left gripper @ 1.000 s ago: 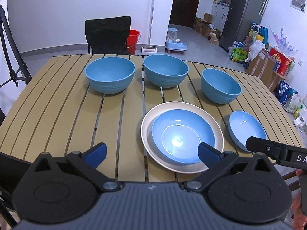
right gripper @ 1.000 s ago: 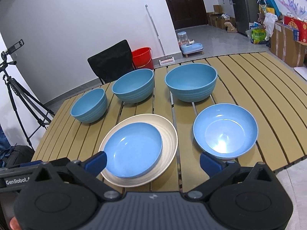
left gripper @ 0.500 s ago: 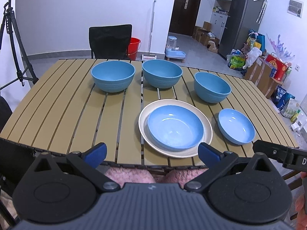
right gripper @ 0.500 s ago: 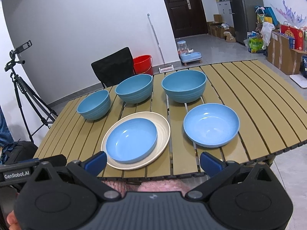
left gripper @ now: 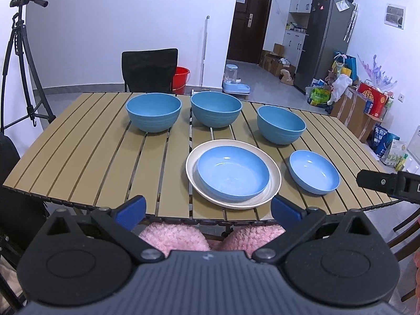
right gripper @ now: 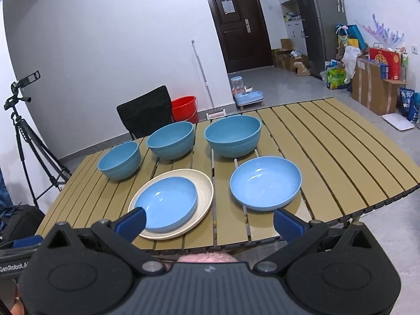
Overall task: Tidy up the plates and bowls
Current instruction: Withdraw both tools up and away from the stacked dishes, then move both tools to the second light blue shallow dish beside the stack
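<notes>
Both claws pulled back off table (left gripper: 78, 141); left claw (left gripper: 207, 210), right claw (right gripper: 208, 221) spread, empty; shallow blue bowl (right gripper: 265, 182) ahead.

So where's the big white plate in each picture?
Left wrist: the white plate lies right of middle, near the table edge, with a blue dish on it.
Right wrist: the plate lies left of middle.
Shared landmark: the red bucket beside the black chair.

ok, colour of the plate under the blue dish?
Cream plate, clearest in the left wrist view.
</notes>
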{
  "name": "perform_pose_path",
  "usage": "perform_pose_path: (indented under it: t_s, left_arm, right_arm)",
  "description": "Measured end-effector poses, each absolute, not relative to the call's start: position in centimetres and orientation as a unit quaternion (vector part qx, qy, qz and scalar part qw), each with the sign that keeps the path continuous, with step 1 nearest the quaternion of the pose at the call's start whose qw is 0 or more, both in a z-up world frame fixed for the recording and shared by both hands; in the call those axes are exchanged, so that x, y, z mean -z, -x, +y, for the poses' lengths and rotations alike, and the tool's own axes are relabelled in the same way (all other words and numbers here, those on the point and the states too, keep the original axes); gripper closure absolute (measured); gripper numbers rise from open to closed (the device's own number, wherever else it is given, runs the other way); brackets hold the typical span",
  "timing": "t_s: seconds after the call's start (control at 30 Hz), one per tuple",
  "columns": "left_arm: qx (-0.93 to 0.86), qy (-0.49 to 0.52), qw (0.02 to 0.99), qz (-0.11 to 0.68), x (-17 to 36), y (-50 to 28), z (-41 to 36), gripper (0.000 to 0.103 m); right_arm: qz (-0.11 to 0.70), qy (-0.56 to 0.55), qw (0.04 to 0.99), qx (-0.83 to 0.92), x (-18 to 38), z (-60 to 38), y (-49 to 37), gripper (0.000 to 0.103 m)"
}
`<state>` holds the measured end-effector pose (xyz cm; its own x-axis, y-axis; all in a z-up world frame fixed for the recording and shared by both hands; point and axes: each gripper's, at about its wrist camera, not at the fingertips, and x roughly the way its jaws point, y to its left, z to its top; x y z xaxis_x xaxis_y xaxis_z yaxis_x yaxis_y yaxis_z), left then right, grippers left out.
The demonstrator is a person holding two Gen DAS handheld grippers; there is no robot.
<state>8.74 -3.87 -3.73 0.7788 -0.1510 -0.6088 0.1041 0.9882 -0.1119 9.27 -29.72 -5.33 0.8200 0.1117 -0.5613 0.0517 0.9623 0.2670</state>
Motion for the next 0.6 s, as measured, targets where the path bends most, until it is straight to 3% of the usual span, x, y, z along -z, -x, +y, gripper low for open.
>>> perform_pose_path:
  t_s: [0.6]
  left_arm:
    - [0.091,0.025,0.936,0.338,6.2,-9.0,-5.1,0.000]
  right_arm:
    - [0.302,-0.161,0.939,0.026,7.6,-32.9,-10.1,0.000]
